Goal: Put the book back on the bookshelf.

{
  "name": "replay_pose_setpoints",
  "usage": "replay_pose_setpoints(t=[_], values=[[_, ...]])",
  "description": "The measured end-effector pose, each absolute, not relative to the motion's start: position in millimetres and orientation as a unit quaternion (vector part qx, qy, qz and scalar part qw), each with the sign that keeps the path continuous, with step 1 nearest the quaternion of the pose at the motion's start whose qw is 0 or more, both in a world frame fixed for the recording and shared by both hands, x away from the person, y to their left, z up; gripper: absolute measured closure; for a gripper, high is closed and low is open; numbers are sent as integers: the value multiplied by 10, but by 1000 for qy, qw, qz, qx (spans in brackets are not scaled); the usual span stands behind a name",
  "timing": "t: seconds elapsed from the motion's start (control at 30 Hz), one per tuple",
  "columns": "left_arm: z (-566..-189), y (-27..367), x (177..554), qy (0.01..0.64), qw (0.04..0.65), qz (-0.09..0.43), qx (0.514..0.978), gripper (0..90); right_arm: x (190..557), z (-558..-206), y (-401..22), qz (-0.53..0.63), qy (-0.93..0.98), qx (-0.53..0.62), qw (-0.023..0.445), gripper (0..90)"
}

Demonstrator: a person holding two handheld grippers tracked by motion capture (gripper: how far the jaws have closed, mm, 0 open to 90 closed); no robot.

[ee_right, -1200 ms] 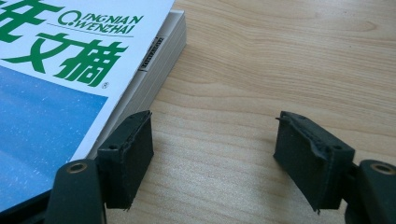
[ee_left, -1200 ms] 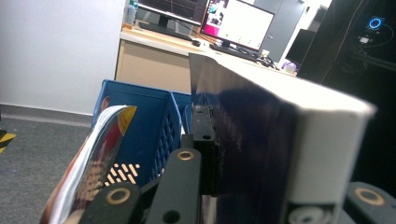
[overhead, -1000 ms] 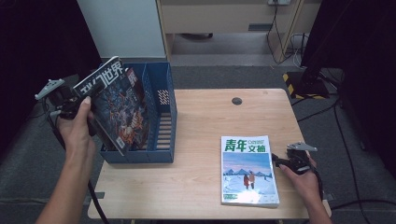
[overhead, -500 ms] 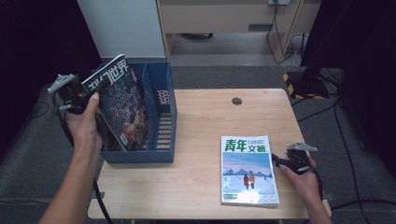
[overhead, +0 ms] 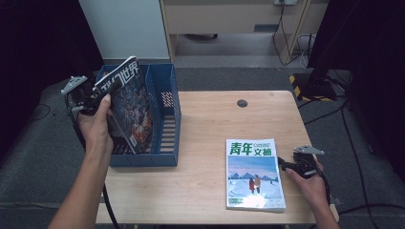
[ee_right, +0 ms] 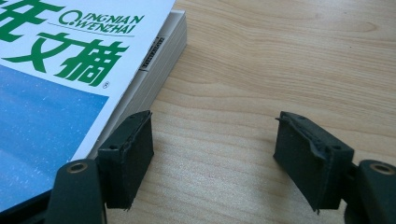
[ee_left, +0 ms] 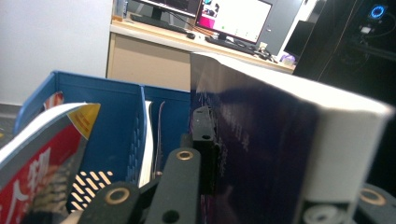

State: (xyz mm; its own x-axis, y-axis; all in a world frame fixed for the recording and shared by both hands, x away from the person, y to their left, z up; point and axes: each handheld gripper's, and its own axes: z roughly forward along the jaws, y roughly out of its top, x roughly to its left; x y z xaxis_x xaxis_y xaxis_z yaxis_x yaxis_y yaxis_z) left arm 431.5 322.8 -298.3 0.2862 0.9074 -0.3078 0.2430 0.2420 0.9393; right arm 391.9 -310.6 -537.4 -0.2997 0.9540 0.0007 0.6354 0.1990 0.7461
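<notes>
Two magazines are in play: your left tool [overhead: 88, 98] is clamped on the dark magazine [overhead: 128, 102], which hangs tilted just over the blue file box [overhead: 165, 138], while the green-titled magazine [overhead: 254, 174] lies flat on the surface [overhead: 200, 124] just beside your right tool [overhead: 291, 165]. That right tool rests with its jaws apart and nothing between them, one pad [ee_right: 128, 151] near the magazine's edge. The likely trouble is on the left: the grip sits near a top corner, so the heavy, floppy magazine could sag or twist below the tool and catch the box's divider or the red magazine [ee_left: 42, 158] already inside. Lowering it while tilted may jam it across two compartments.
</notes>
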Motion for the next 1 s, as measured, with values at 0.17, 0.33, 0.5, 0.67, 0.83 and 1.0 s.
replay_pose_setpoints(t=[0.17, 0.33, 0.5, 0.67, 0.83, 1.0], values=[[-3033, 3200, 4322, 521, 596, 277, 545, 815, 3920, -5374, -3107, 330, 736, 540, 242, 280], [-3045, 3134, 4345, 512, 600, 280, 547, 818, 3920, -5374, -3107, 330, 736, 540, 242, 281], [-3050, 3064, 4384, 501, 589, 288, 565, 818, 3921, -5373, -3109, 330, 736, 540, 240, 280], [-3073, 3025, 4420, 499, 589, 290, 566, 819, 3921, -5373, -3110, 330, 736, 540, 240, 280], [-3119, 3011, 4461, 495, 580, 299, 574, 818, 3921, -5373, -3109, 330, 736, 540, 240, 280], [-3193, 2985, 4493, 493, 583, 301, 572, 818, 3922, -5372, -3109, 330, 738, 539, 238, 280]])
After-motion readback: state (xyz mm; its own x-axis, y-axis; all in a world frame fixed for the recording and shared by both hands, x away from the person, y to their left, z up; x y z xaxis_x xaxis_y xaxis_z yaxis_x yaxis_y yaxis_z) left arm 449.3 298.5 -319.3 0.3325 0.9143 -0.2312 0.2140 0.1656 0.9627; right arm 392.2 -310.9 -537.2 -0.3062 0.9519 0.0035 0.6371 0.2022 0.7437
